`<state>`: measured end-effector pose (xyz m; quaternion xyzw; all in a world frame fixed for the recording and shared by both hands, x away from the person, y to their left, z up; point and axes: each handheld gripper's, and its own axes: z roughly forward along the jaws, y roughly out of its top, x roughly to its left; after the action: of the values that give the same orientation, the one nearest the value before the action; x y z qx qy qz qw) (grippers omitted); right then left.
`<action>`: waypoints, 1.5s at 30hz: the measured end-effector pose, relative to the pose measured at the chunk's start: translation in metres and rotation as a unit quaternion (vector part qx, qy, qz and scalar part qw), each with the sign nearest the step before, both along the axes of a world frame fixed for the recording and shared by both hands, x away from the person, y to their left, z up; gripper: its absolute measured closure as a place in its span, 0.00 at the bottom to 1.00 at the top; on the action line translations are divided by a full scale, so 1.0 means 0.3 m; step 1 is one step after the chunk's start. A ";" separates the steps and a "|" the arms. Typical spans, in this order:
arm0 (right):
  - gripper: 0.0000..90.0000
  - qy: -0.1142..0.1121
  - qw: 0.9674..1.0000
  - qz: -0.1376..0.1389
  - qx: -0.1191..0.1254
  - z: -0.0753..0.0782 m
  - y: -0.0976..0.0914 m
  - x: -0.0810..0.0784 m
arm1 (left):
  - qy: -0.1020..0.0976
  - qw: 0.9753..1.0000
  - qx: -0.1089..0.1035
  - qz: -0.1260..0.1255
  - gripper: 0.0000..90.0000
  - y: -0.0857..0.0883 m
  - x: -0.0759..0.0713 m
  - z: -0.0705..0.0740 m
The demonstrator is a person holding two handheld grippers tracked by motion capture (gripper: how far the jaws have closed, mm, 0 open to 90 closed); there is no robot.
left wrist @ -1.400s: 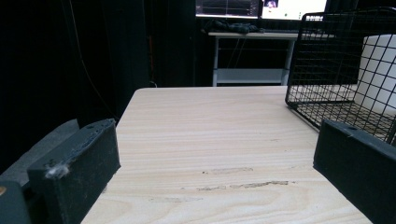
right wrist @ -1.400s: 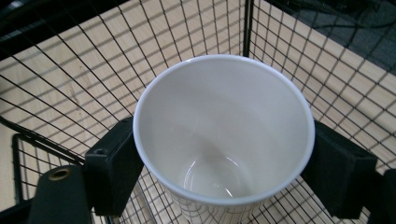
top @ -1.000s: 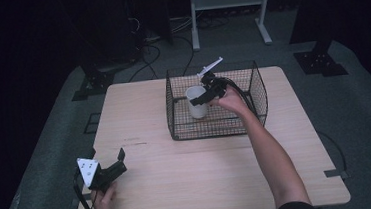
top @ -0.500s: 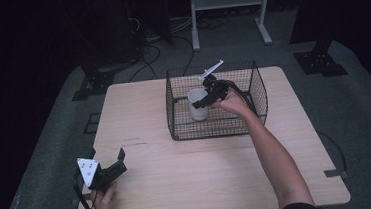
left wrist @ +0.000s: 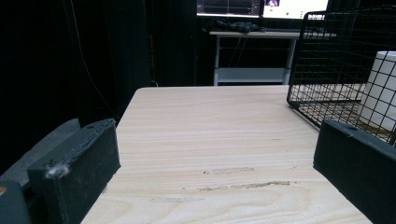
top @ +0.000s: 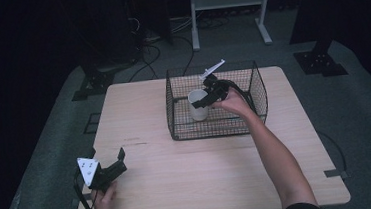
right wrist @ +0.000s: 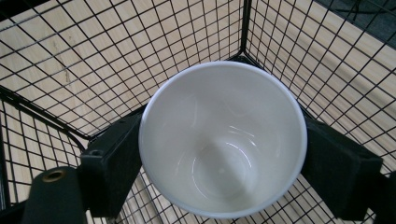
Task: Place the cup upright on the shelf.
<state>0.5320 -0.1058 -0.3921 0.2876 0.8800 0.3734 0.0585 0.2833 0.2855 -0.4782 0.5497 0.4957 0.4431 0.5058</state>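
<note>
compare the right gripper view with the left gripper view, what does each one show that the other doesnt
Right gripper view: the white cup's empty inside from above, and the right gripper with a jaw at each side of the cup; they have just been opening. Left gripper view: the left gripper's open jaws with nothing between them, over bare table. Both: cup and wire basket.

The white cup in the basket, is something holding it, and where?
The right gripper has the white cup between its jaws, one at each side just under the rim. The jaws have just been opening, so whether they grip it cannot be told.
</note>
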 end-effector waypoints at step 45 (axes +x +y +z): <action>0.15 -0.033 0.996 0.001 0.083 0.176 -0.108 -0.098 | -0.001 1.000 0.001 0.000 0.00 -0.002 -0.002 0.000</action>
<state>0.5027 -0.1382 -0.3392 0.2779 0.8441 0.4542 0.0629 0.2829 0.2849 -0.4782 0.5500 0.4949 0.4435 0.5060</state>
